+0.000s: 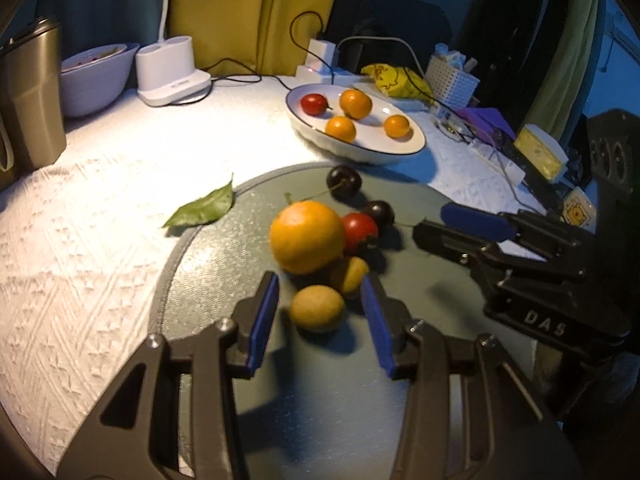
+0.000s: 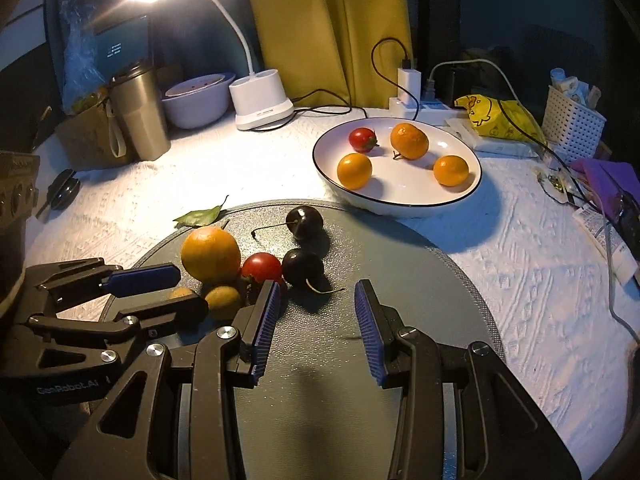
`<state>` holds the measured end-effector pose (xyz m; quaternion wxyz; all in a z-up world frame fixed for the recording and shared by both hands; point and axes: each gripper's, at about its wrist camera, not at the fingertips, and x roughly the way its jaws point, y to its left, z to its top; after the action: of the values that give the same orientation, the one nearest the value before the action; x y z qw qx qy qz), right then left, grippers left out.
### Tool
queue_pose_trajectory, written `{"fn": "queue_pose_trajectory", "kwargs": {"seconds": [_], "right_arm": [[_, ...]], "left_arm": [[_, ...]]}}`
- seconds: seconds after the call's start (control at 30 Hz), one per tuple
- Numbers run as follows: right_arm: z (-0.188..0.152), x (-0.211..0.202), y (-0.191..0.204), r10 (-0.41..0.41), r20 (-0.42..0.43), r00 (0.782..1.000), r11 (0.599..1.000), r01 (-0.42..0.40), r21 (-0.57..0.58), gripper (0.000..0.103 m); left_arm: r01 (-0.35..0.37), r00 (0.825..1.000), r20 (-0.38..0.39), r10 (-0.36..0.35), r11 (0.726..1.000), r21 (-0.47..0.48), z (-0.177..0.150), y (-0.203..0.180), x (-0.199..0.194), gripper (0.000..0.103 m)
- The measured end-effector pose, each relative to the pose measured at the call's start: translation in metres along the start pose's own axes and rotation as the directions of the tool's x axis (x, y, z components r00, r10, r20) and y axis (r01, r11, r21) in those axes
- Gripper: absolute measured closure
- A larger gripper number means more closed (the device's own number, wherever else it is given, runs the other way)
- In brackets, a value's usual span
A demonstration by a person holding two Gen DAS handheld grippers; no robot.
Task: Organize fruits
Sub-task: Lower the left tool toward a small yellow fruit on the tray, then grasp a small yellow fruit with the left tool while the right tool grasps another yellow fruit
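On the round grey mat (image 1: pixel 280 400) (image 2: pixel 420 280) lie an orange (image 1: pixel 307 237) (image 2: pixel 211 255), a cherry tomato (image 1: pixel 360 232) (image 2: pixel 262 267), two dark cherries (image 1: pixel 344 181) (image 1: pixel 379 213) (image 2: pixel 305 222) (image 2: pixel 303 268) and two small yellow-brown fruits (image 1: pixel 317 308) (image 1: pixel 352 274) (image 2: pixel 223 301). My left gripper (image 1: pixel 322 308) (image 2: pixel 160 292) is open around the nearer yellow-brown fruit, not touching it. My right gripper (image 2: pixel 316 308) (image 1: pixel 452 228) is open and empty over the mat, just short of the cherries. A white plate (image 1: pixel 400 148) (image 2: pixel 400 196) holds three oranges and a tomato.
A green leaf (image 1: pixel 204 208) (image 2: pixel 198 216) lies at the mat's far-left edge. A steel tumbler (image 2: pixel 138 114), a bowl (image 2: pixel 198 100) and a white lamp base (image 2: pixel 262 100) stand at the back. Cables, a power strip, a yellow bag (image 2: pixel 496 116) and a white basket (image 2: pixel 572 124) crowd the right.
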<state>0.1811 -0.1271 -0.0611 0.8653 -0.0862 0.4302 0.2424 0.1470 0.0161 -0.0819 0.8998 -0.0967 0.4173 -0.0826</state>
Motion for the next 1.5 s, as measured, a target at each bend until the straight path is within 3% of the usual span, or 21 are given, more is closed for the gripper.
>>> {"fn": "queue_pose_trajectory", "kwargs": {"seconds": [0.27, 0.37, 1.03, 1.37, 1.5], "right_arm": [[-0.005, 0.005, 0.004, 0.013, -0.015, 1.000, 1.000, -0.013, -0.003, 0.062], [-0.006, 0.004, 0.009, 0.021, -0.015, 1.000, 1.000, -0.021, -0.011, 0.062], [-0.001, 0.021, 0.051, 0.106, -0.079, 0.991, 0.992, -0.111, -0.063, 0.062], [0.000, 0.037, 0.065, 0.095, -0.139, 0.986, 0.991, -0.106, -0.076, 0.062], [0.000, 0.040, 0.067, 0.087, -0.148, 0.985, 0.992, -0.100, -0.081, 0.076]], "left_arm": [[-0.023, 1.000, -0.014, 0.024, 0.998, 0.065, -0.010, -0.003, 0.006, 0.060], [-0.012, 1.000, -0.015, 0.013, 0.998, 0.068, -0.011, -0.002, 0.005, 0.073], [0.006, 0.999, 0.051, -0.007, 1.000, 0.022, -0.013, 0.031, -0.019, 0.073], [0.023, 0.998, 0.060, -0.024, 1.000, 0.013, -0.013, 0.040, -0.023, 0.073], [0.022, 0.998, 0.065, -0.022, 1.000, 0.012, -0.012, 0.042, -0.026, 0.073]]}}
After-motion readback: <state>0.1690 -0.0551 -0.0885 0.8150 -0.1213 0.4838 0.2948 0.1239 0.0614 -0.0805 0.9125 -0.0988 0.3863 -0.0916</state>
